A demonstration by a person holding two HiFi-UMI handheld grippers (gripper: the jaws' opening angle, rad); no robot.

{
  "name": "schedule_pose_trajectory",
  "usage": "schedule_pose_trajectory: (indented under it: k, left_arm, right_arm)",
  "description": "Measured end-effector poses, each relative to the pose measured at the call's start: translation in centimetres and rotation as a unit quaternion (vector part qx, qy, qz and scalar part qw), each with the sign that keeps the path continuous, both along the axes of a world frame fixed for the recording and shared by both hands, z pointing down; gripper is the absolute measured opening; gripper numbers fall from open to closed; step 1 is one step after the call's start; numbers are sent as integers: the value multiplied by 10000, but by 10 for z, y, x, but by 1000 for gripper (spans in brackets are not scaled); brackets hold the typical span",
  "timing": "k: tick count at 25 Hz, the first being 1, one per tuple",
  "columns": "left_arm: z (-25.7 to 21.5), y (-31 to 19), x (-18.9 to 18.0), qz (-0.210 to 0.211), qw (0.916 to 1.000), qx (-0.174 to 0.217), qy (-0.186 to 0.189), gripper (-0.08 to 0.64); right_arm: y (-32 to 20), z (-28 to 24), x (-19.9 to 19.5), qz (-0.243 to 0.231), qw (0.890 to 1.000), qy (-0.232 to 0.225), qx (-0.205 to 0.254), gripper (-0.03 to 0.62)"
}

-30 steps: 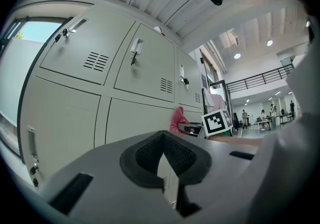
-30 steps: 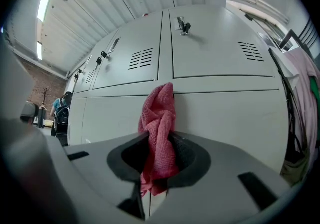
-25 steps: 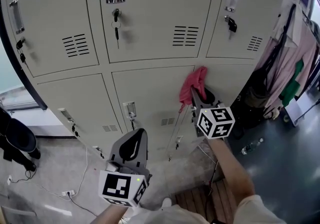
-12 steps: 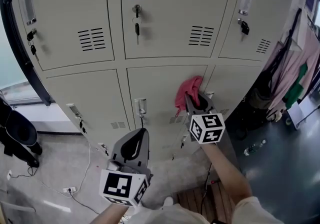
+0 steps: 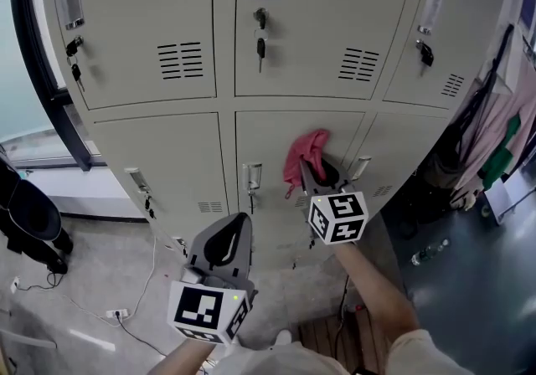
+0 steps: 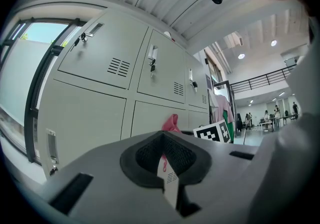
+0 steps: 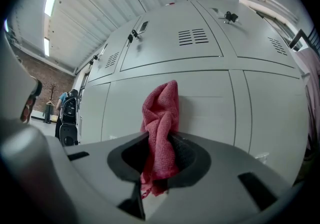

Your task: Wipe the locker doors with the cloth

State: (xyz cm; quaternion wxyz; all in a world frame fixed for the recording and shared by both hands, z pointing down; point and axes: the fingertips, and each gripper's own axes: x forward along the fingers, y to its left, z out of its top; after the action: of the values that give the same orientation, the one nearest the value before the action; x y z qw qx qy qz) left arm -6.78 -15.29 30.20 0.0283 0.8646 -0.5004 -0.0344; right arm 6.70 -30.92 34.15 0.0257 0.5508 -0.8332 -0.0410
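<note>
Lockers [image 5: 151, 147], head view: beige steel, two rows of doors showing, each door with vent slits and a handle. Keys [image 5: 260, 45] hang from the lock of the upper middle door. The red cloth [image 5: 303, 156] is bunched against the lower middle door [image 5: 264, 143], near its right edge, and is pinched in my right tongs [image 5: 308, 167]. My left tongs [image 5: 237, 223] sit lower, apart from the doors, tips pointing toward them. Hanging clothes [image 5: 502, 126] are at the far right; the floor [image 5: 92, 273] below carries loose cables [image 5: 126, 315].

Left gripper view: my left tongs [image 6: 164, 140] are drawn together to a thin slit, with nothing between them. Beyond them, the cloth [image 6: 171, 122] shows against the lower locker row.

Right gripper view: my right tongs [image 7: 159, 140] are clamped on the cloth [image 7: 161, 110]. Its bulk stands up past the tips and meets the lower door [image 7: 210, 103]. A short end hangs below the grip.
</note>
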Motion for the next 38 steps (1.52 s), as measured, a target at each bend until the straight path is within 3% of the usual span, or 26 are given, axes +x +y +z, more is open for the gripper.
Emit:
schedule_pose_trajectory:
  k: [15, 21, 27, 38]
  left_arm:
    - [9, 6, -20, -17, 10000, -73, -4, 5]
    - [10, 8, -22, -20, 10000, -89, -3, 5]
    - [12, 8, -12, 35, 9999, -112, -14, 5]
    - [16, 8, 35, 300, 9994, -156, -70, 5]
  right_arm:
    - [7, 0, -98, -690, 9976, 80, 6, 84]
    - [12, 7, -119, -891, 9958, 191, -66, 84]
    - [12, 14, -101, -804, 9964, 221, -138, 84]
    - [5, 32, -20, -284, 9989, 192, -311, 84]
